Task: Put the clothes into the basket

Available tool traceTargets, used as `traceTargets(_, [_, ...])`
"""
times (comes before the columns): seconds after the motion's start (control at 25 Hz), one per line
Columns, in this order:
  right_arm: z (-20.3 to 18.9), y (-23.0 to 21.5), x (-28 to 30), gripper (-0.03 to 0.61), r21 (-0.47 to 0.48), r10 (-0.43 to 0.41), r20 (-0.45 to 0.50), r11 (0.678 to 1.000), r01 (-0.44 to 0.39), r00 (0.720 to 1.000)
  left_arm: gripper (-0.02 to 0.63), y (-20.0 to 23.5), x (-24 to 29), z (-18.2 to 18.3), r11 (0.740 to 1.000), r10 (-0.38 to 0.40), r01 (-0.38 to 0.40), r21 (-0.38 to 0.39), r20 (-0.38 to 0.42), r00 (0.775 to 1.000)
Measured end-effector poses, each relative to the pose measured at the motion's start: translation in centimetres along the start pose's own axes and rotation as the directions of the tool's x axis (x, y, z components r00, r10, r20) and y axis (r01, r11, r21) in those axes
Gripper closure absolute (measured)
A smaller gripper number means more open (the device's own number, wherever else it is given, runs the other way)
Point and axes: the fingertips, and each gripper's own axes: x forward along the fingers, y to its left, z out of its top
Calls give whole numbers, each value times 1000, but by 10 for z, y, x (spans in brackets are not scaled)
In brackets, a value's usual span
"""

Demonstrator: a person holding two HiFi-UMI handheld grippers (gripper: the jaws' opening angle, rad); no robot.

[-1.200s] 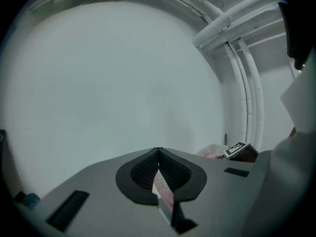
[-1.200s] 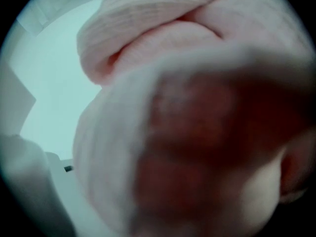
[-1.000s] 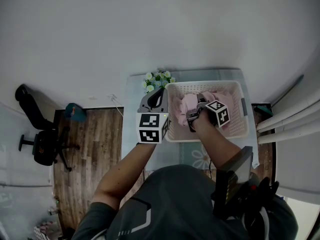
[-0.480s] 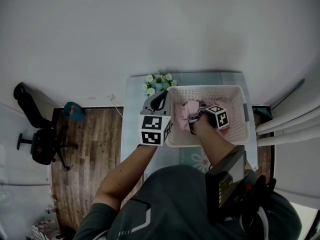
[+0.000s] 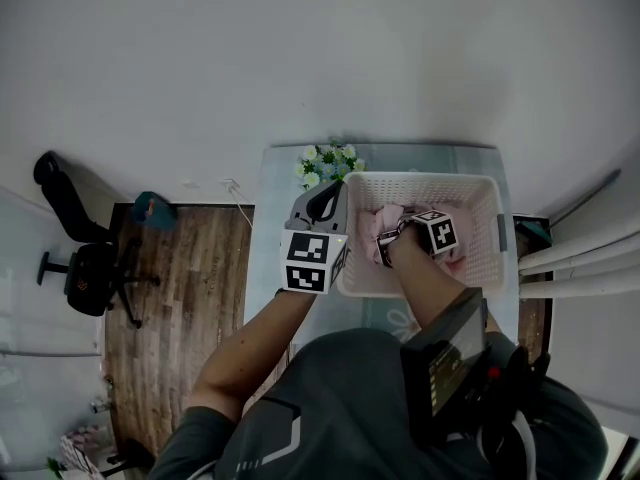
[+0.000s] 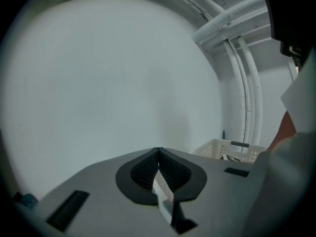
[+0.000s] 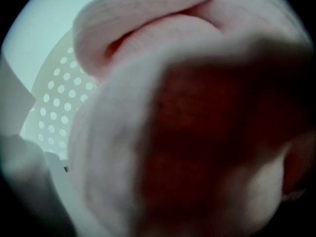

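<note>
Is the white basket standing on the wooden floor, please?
No, the head view shows the basket standing on the pale table beside the flowers.

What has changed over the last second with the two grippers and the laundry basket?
The right gripper has sunk deeper into the basket, down into the pink clothes, which fill its own view. Whether its fingers grip them cannot be seen. The left gripper, fingers shut and empty, stayed beside the basket's left rim. The basket itself has not moved.

Got the basket (image 5: 452,189) on the table (image 5: 285,173) with clothes (image 5: 384,219) inside. Flowers (image 5: 328,161) tucked just behind its left corner. Way off left on the floor (image 5: 180,303), a chair (image 5: 88,280).
</note>
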Motion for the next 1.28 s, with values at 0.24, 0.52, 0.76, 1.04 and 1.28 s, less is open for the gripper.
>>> traceTargets(0.24, [1, -2, 3, 262, -39, -18, 13, 999, 18, 1000, 604, 1, -5, -2, 1000, -7, 7, -2, -5, 1000])
traceTargets(0.52, [0, 0, 3, 253, -44, -19, 2, 999, 19, 1000, 604, 0, -13, -2, 1000, -9, 9, -5, 2, 1000])
traceTargets(0.76, [-3, -1, -8, 208, -41, -64, -37, 997, 62, 997, 604, -2, -22, -1, 1000, -15, 15, -16, 4, 1000])
traceTargets(1.04, [-3, 7, -33, 166, 22, -34, -54, 999, 35, 998, 603, -14, -26, 3, 999, -34, 34, -16, 17, 999])
traceTargets(1.28, [-5, 22, -62, 154, 50, 31, -69, 998, -28, 997, 604, -25, -31, 8, 997, -61, 63, -35, 40, 997])
